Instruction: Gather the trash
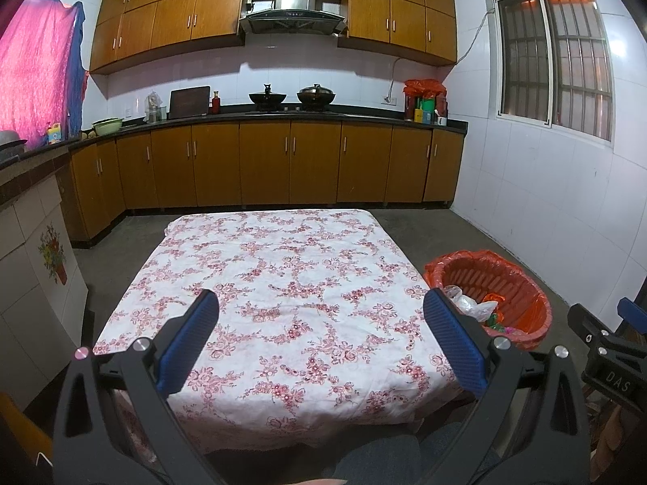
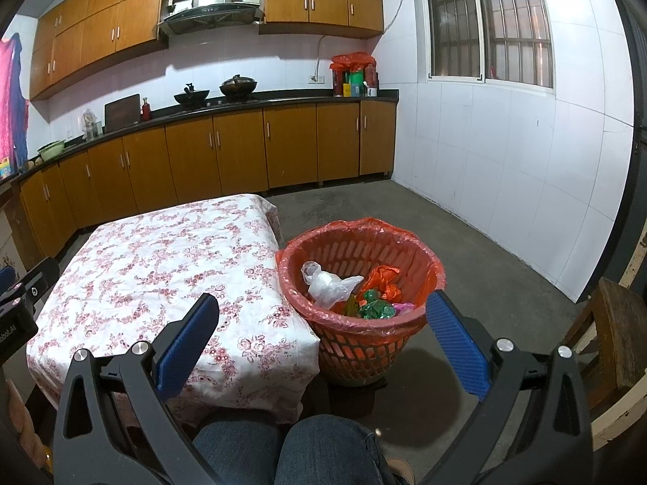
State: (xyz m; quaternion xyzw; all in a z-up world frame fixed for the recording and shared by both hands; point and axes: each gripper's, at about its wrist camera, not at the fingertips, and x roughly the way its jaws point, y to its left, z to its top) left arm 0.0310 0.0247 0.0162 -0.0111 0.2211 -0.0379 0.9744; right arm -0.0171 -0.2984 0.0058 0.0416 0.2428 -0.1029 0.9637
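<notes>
Trash [image 2: 356, 287] already lies in the red basket [image 2: 404, 325] on the floor, just right of the tabletop [image 1: 283, 283], whose cloth shows nothing left to collect. We hold the left tool [image 1: 321, 303] and right tool [image 2: 323, 307] wide open, both empty; collection looks finished.

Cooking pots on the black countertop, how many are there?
2. A dark lidded wok sits on the stove's left side, and a dark lidded pot stands right beside it, under the steel range hood. Others may hide behind counter clutter.
</notes>
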